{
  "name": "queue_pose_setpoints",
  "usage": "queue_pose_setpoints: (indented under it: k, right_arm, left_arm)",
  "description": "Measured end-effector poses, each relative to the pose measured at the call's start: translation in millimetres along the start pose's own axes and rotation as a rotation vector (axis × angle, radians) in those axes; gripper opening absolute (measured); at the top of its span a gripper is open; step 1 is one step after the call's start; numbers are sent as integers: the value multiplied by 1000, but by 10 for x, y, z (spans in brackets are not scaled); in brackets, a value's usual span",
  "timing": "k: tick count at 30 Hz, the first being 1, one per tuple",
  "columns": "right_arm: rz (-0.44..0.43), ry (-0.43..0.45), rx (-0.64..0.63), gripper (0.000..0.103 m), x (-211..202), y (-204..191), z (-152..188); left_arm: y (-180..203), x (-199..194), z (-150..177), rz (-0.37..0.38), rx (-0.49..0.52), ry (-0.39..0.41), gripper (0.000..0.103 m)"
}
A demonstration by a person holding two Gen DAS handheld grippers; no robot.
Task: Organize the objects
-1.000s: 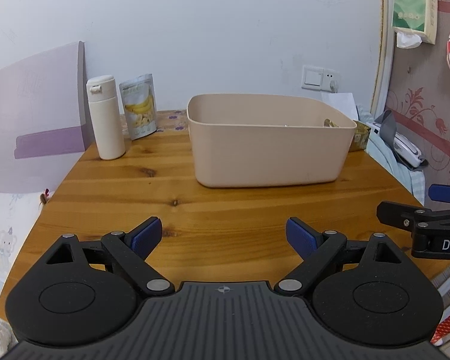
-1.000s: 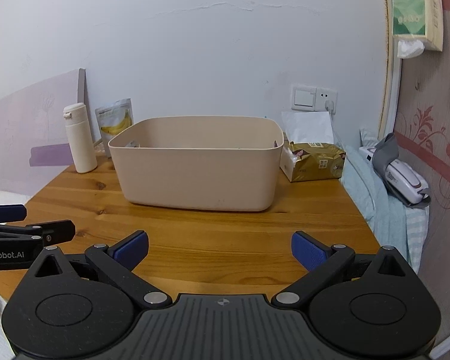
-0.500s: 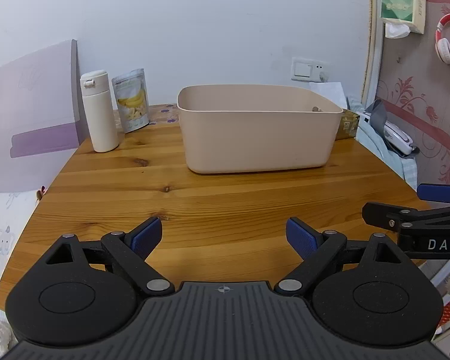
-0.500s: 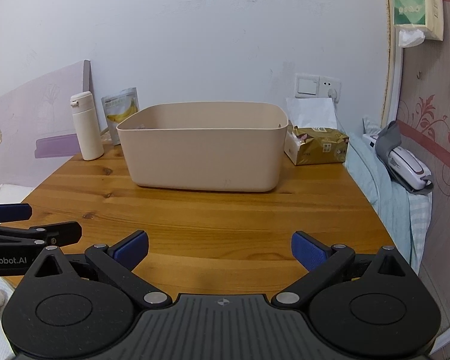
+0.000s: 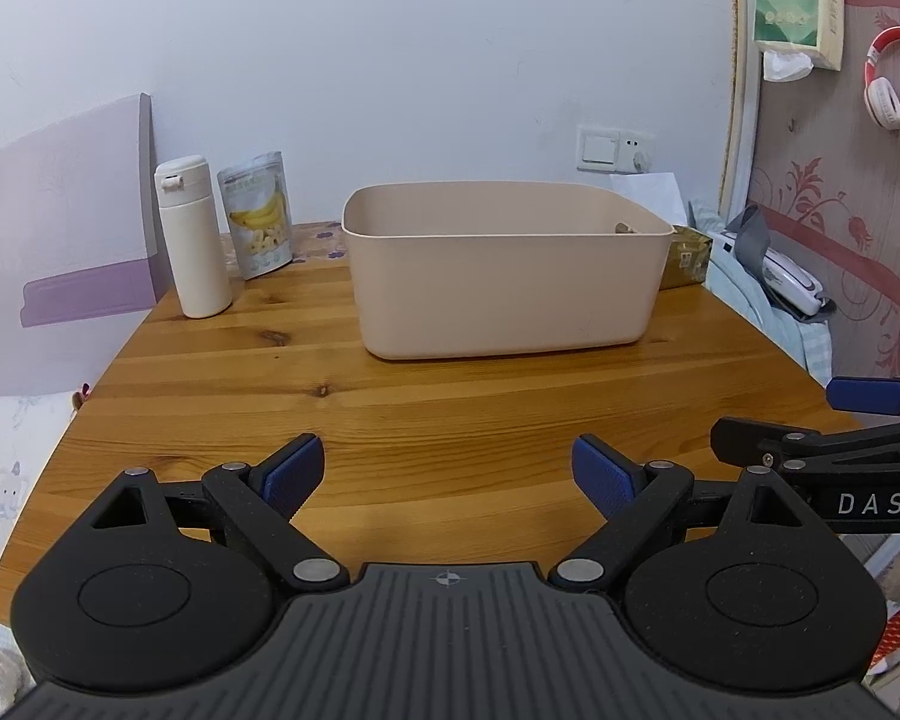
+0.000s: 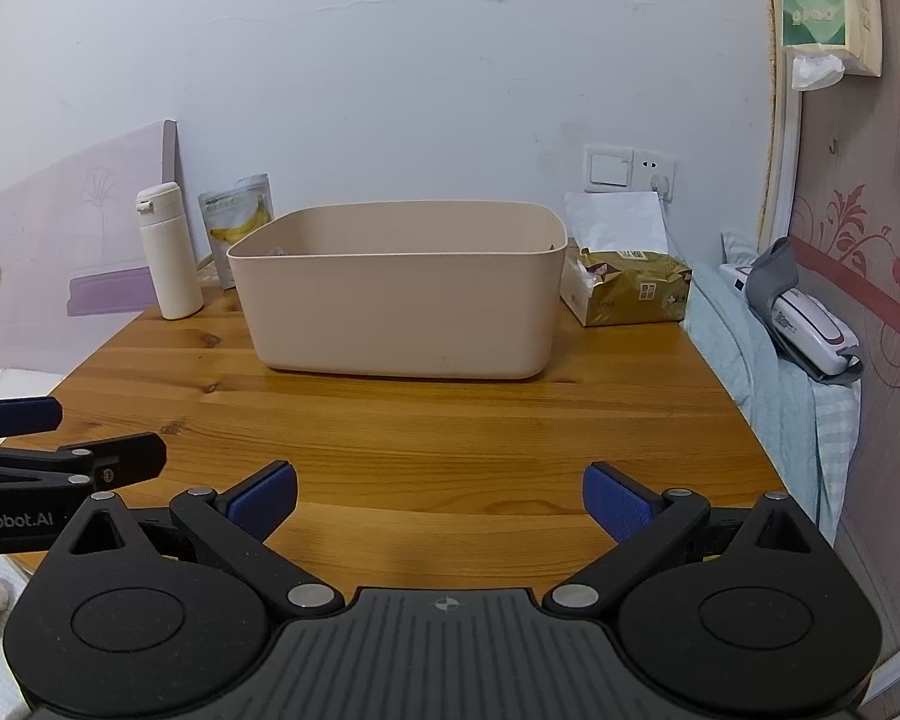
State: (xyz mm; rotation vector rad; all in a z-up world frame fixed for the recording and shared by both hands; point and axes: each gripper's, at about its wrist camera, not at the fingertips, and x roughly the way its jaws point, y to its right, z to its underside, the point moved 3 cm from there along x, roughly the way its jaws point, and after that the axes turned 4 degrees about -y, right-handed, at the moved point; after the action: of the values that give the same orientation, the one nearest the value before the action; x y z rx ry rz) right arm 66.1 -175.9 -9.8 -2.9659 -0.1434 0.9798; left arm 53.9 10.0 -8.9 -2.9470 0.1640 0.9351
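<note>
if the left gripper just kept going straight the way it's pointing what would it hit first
Probably the bare wooden table: the open left gripper tilts downward toward it. If it cleared the wood, the beige bin stands next in line. Depth is hard to judge here.

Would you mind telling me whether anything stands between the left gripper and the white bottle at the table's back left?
Nothing visible does. Only bare wooden table lies between the open left gripper and the white bottle; the beige bin sits off to the right.
</note>
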Motion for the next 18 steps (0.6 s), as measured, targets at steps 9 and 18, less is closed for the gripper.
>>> queue_pose_setpoints:
  k: [9,18]
  right_arm:
    - [-7,0,4,103,-7,16,11]
    - [-7,1,8,103,-17,25,19]
  left_arm:
    - [16,2,-16,-5,0,5,91]
    - [28,-13,-16,3,9,4,91]
